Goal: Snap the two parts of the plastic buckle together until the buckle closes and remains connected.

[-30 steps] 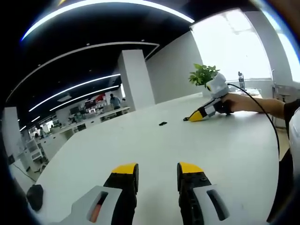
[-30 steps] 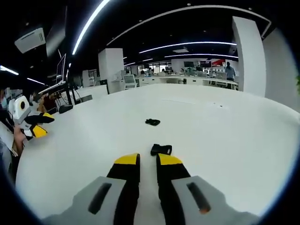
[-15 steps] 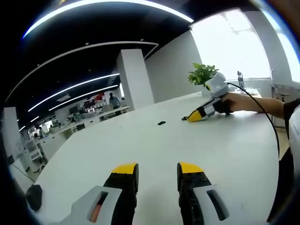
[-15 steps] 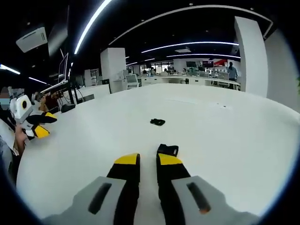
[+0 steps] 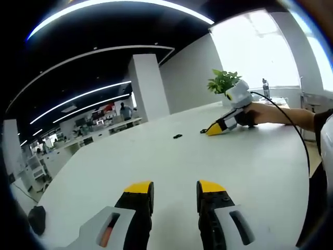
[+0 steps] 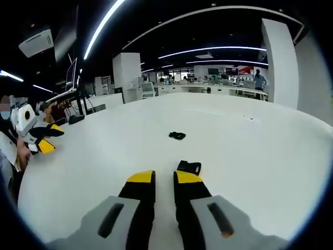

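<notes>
Two small black buckle parts lie apart on the white table (image 6: pixel 270 156). In the right gripper view the nearer part (image 6: pixel 188 167) rests just past my right gripper's right fingertip, and the farther part (image 6: pixel 177 135) lies further out. My right gripper (image 6: pixel 164 179) is open by a narrow gap with nothing between its jaws. My left gripper (image 5: pixel 175 191) is open wider over bare table and holds nothing. In the left gripper view one part (image 5: pixel 178 136) shows as a dark speck, and the right gripper (image 5: pixel 207 132) sits low on the table to its right. The left gripper (image 6: pixel 56 139) appears at the far left.
A hand (image 5: pixel 260 114) with a black cable holds the right gripper. A potted plant (image 5: pixel 225 82) stands behind it by the bright window. A dark object (image 5: pixel 36 219) lies at the table's left edge. White pillars and office desks stand far behind.
The right gripper view has shifted slightly, so both buckle parts sit a little further right in it. In the left gripper view the right gripper has edged left. Neither buckle part was touched.
</notes>
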